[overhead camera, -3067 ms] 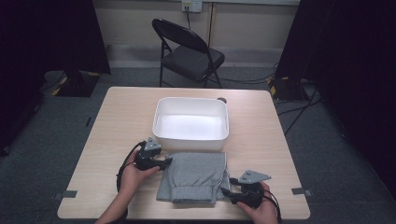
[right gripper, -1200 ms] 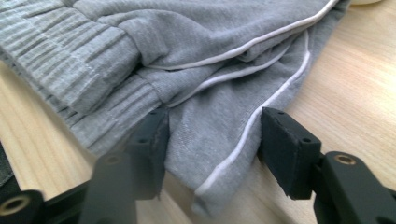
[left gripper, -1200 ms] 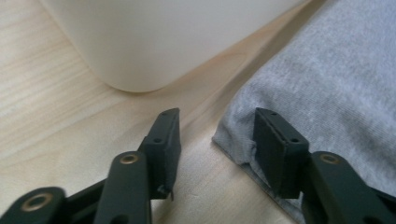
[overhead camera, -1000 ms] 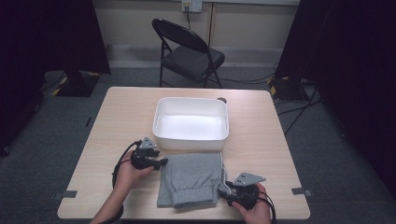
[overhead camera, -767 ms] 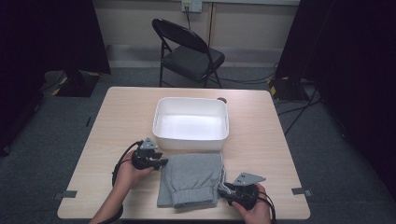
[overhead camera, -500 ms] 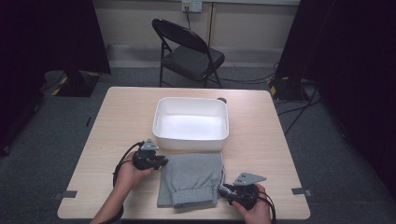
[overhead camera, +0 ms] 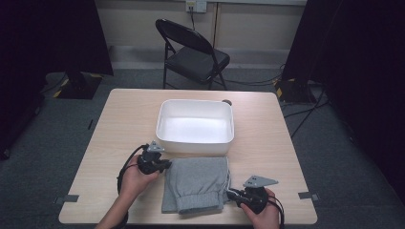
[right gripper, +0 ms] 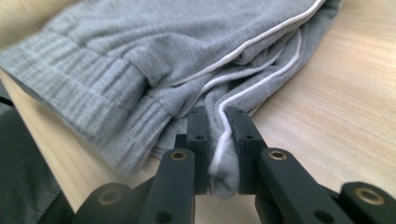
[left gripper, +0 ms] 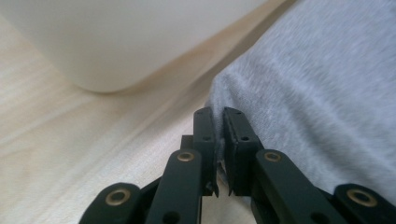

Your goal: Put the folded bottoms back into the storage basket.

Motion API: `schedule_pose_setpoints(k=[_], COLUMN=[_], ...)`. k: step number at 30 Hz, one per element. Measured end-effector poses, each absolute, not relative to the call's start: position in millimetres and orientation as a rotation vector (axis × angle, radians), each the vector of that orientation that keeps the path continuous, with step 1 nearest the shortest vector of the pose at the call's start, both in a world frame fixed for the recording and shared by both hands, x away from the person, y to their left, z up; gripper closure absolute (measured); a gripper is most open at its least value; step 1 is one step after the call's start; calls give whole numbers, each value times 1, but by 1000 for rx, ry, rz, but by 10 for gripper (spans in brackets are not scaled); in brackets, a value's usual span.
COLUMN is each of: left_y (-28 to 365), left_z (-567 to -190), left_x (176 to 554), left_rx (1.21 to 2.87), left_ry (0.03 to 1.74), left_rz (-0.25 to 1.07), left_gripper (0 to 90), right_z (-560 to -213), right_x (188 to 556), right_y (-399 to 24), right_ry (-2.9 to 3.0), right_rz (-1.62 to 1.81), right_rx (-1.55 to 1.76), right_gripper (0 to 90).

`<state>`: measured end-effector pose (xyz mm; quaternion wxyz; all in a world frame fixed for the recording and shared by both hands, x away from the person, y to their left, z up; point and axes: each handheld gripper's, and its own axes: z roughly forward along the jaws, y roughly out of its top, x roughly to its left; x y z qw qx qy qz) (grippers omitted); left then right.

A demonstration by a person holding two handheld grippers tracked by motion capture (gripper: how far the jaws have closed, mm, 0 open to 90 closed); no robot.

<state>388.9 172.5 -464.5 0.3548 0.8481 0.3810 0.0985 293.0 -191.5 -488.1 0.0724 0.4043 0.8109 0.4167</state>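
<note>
Here, folded grey sweatpants [overhead camera: 197, 183] lying flat on the near half of a light wooden table [overhead camera: 119, 124], far edge just short of a white rectangular tub [overhead camera: 195, 125] standing at the table's middle. Ribbed cuffs turned toward the near edge, white piping running along the right side of the stack.

Left gripper [left gripper: 219, 128] at the garment's far-left corner, just beside the tub's near-left corner, held in a hand [overhead camera: 136, 179] coming in from the near-left. Jaws just drawn together, now pinched on the corner of grey fabric, a thin fold caught between the pads in the left gripper view. Tub wall curving pale beyond, bare table on the left of that view.

Right gripper [right gripper: 219, 133] at the garment's near-right edge, close to the table's near edge, gripped by the other hand [overhead camera: 260, 212]. Jaws likewise just closing, now clamped on a bunched edge of cloth with the white piping running between the pads. Ribbed cuff layers stacked on the left in the right gripper view, wood grain on the right.

Both grips set on opposite corners of the stack, far-left and near-right. Grey three-cornered plates visible atop each tool from the high view, black cable looping off the left one.

Beyond the table, a black folding chair [overhead camera: 193, 52] on grey carpet, dark curtains at either side.
</note>
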Motion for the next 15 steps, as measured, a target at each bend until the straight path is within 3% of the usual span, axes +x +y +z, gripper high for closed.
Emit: schedule_pose_setpoints(k=[15], left_y=[169], left_z=[-435], left_x=[382], left_rx=[2184], left_ry=[968], left_rz=[227], left_gripper=[848], right_z=[-468], right_x=[291], right_y=[-195], right_ry=[2389], right_rz=[1369], right_rx=[1241], right_gripper=[815])
